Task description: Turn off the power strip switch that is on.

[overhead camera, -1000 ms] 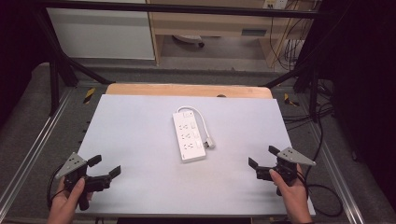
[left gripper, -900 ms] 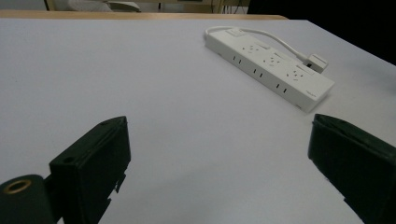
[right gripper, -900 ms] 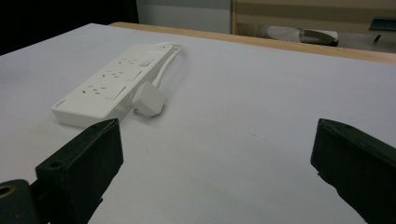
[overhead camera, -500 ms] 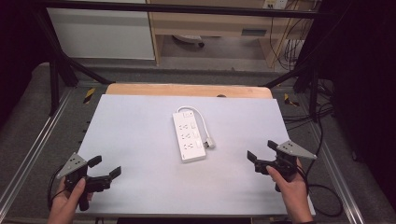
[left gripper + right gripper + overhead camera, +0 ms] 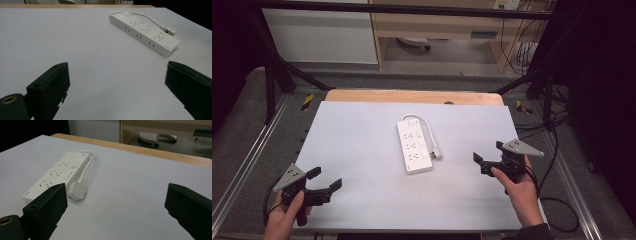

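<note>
While the white table (image 5: 362,150) carries just one thing near its middle, nothing on it looks handled yet, so I judge the work to be at its very start. On that table the white power strip (image 5: 414,146) lies flat, its long axis running from about twelve o'clock to six o'clock, slightly slanted, with its short white cable (image 5: 428,125) looping off the far end and coming back down its three o'clock side. At the end of that cable the white plug (image 5: 436,153) rests on the table just beside the strip, not pushed into any socket.

At about eight o'clock from the strip, well apart from it, the left claw (image 5: 326,179) hovers near the table's near edge with its jaws spread wide and nothing between them. At about four o'clock, nearer to the plug but clear of it, the right claw (image 5: 488,154) is likewise wide and empty.

Everything is left to do: approach, grip, and whatever follows with the strip or plug.
</note>
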Demonstrator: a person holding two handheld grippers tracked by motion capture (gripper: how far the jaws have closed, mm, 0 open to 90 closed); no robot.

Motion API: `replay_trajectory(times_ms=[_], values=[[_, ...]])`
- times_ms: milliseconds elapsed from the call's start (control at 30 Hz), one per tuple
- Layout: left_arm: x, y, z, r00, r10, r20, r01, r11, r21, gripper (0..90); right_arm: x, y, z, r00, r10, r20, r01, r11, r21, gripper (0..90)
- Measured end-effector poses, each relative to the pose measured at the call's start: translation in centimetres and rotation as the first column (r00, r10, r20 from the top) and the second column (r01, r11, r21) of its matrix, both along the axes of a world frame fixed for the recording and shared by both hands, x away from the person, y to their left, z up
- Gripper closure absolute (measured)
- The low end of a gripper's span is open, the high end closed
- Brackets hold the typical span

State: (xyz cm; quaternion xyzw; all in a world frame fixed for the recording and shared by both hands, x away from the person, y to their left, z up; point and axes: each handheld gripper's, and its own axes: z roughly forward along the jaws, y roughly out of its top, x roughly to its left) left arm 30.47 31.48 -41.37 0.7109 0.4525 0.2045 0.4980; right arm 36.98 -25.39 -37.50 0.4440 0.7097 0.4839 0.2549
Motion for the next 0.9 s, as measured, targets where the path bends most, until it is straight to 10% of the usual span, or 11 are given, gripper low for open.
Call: replay_trajectory(times_ms=[900], values=[[0.0, -0.1, -0.1, 1.0000, -0.006, -0.002, 0.006, 0.9999, 0.010, 5.7, 4.1, 2.7, 3.7, 0.9985, 0.052, -0.013, -0.053, 0.9985, -0.016, 5.3]])
